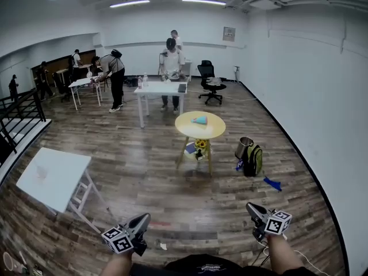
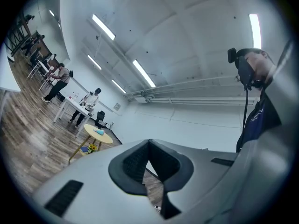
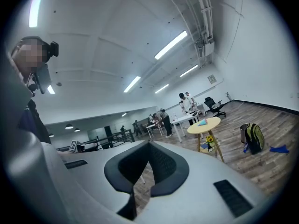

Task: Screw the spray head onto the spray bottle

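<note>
The left tool (image 1: 144,217) and right tool (image 1: 250,207) are both pressed together on nothing, low over the wooden floor (image 1: 149,171), well apart from the round yellow bench (image 1: 215,129), near whose middle lies a pale blue thing (image 1: 199,120), too distant to identify as the spray bottle.
</note>
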Available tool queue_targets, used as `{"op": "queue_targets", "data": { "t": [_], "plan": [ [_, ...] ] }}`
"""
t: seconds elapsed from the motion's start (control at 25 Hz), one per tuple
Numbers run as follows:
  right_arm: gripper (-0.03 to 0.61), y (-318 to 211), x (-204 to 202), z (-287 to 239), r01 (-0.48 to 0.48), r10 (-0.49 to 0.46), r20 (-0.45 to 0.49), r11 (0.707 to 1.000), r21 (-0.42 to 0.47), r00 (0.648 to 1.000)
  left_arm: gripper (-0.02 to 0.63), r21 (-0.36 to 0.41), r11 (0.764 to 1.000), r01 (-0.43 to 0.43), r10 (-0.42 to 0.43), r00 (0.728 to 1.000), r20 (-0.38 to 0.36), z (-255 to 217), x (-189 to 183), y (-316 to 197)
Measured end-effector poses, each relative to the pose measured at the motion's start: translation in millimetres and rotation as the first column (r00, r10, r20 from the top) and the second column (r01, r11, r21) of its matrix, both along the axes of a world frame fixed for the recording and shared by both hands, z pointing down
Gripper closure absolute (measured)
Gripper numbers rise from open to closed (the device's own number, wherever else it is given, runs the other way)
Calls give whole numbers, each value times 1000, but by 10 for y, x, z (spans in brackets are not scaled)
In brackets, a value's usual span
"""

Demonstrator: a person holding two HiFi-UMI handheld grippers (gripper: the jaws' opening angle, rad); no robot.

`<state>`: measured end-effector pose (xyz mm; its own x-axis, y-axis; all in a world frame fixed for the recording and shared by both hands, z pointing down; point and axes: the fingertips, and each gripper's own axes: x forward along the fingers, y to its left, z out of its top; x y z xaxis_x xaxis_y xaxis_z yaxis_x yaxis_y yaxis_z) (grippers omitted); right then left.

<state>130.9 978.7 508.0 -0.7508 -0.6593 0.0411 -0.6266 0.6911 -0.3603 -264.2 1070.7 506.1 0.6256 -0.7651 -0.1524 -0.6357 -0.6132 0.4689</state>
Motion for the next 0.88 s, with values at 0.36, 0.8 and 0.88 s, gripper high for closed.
{"op": "queue_targets", "data": {
  "t": [0.36,0.8,0.88],
  "plan": [
    [568,-1052,493,82,57,-57,43,998,-19,997,604,-4,1000,23,-23,1000,13,-41,627,-914],
    [568,-2649,1615,-84,172,-172,2,985,22,985,604,-8,996,88,-88,996,-29,-194,2091,-2298],
    [568,-2839,1755,-41,175,-175,-3,985,15,985,604,-15,997,75,-75,997,-17,-177,2301,-2482]
  ]
}}
